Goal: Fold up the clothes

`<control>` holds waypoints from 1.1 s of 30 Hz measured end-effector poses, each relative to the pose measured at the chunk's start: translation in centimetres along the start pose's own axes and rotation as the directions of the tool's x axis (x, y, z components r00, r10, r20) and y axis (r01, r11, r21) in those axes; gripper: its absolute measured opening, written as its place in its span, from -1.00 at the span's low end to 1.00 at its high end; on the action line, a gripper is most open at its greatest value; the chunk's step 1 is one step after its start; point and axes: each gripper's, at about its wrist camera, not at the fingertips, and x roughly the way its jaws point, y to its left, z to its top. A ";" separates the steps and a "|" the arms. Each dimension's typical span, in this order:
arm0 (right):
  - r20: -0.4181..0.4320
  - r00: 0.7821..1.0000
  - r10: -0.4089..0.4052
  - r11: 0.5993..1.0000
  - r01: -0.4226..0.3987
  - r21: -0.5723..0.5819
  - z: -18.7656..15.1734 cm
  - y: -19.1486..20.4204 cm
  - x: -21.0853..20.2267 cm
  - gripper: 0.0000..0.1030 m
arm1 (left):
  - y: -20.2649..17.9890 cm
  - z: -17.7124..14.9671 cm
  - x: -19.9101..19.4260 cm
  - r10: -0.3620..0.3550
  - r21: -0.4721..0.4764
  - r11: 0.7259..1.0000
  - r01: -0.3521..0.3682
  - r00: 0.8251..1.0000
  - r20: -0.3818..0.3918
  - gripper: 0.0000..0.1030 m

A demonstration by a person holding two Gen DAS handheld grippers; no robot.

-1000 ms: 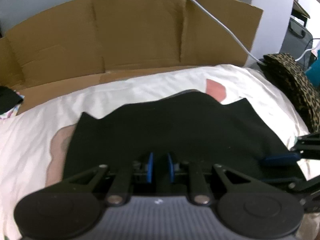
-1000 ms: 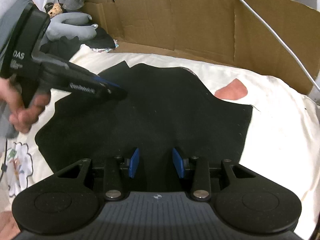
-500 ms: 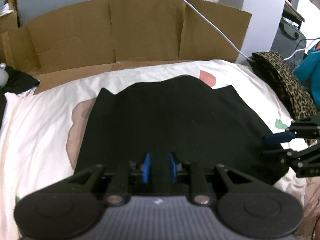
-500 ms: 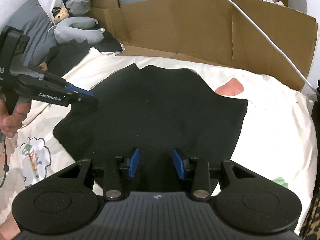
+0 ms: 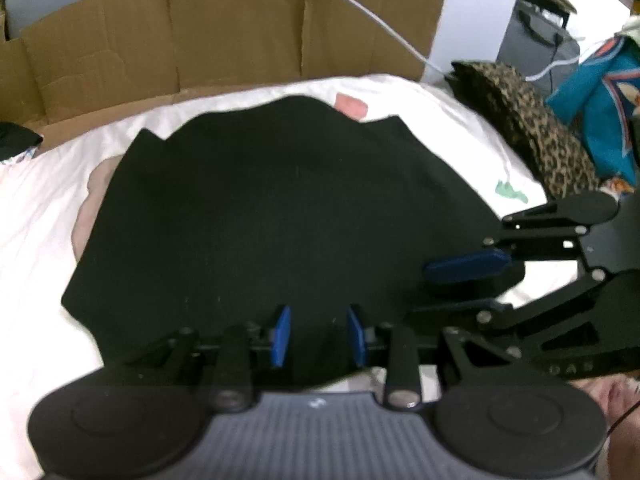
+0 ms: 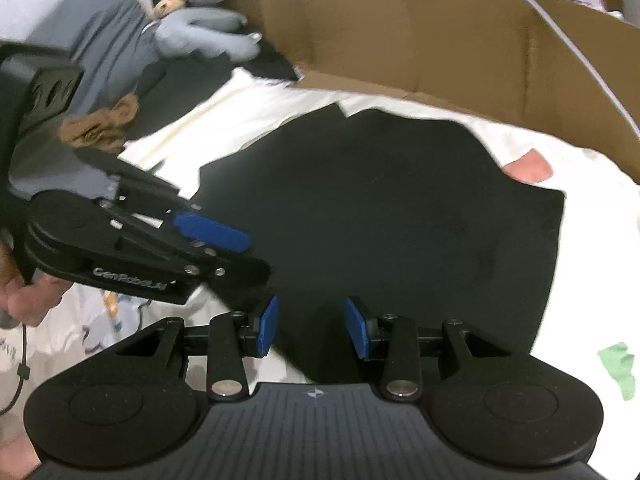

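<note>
A black garment (image 5: 280, 208) lies spread flat on a white bed sheet (image 5: 48, 208). My left gripper (image 5: 318, 334) hovers over its near edge, jaws opening, with flat cloth showing behind the gap and nothing pinched. The right wrist view shows the garment (image 6: 400, 220) too, with the left gripper (image 6: 252, 256) at its near left edge. My right gripper (image 6: 312, 328) stands open above the near edge, pads apart with only flat cloth behind them. In the left wrist view the right gripper (image 5: 432, 292) sits at the garment's near right corner.
A cardboard wall (image 5: 240, 28) with a white cable (image 5: 380, 28) over it closes off the far side. A leopard-print cloth (image 5: 532, 132) and a teal item (image 5: 596, 112) lie right. A grey plush toy (image 6: 200, 32), brown cloth (image 6: 100, 128) and a hand (image 6: 24, 300) are left.
Both grippers have drawn back toward the garment's near edge and closer together. The left jaws have widened. The garment lies as before.
</note>
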 end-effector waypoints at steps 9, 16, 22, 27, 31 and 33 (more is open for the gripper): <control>-0.046 0.998 -0.052 0.998 0.054 0.041 -1.5 -1.2 0.1 -0.15 | 3.1 -0.6 0.0 0.057 -0.074 0.996 -0.058 0.998 -0.023 -0.37; -0.048 0.995 -0.083 0.994 0.087 0.073 -2.4 -2.7 -0.9 -0.17 | 5.0 -1.5 -0.7 0.104 -0.109 0.988 -0.107 0.994 -0.034 -0.40; -0.073 0.989 -0.126 0.984 0.134 0.119 -3.4 -4.5 -1.9 -0.18 | 5.9 -2.3 -1.1 0.121 -0.106 0.986 -0.126 0.991 -0.048 -0.40; -0.089 0.985 -0.150 0.983 0.158 0.094 -4.2 -4.7 -2.6 -0.24 | 6.7 -3.0 -1.3 0.145 -0.111 0.982 -0.151 0.988 -0.058 -0.35; -0.100 0.981 -0.167 0.979 0.177 0.104 -4.4 -5.1 -3.1 -0.38 | 6.9 -3.3 -1.6 0.156 -0.119 0.980 -0.162 0.986 -0.059 -0.32; -0.111 0.976 -0.189 0.971 0.202 0.128 -4.8 -5.6 -3.6 -0.38 | 7.0 -3.4 -1.9 0.175 -0.114 0.977 -0.181 0.983 -0.061 -0.32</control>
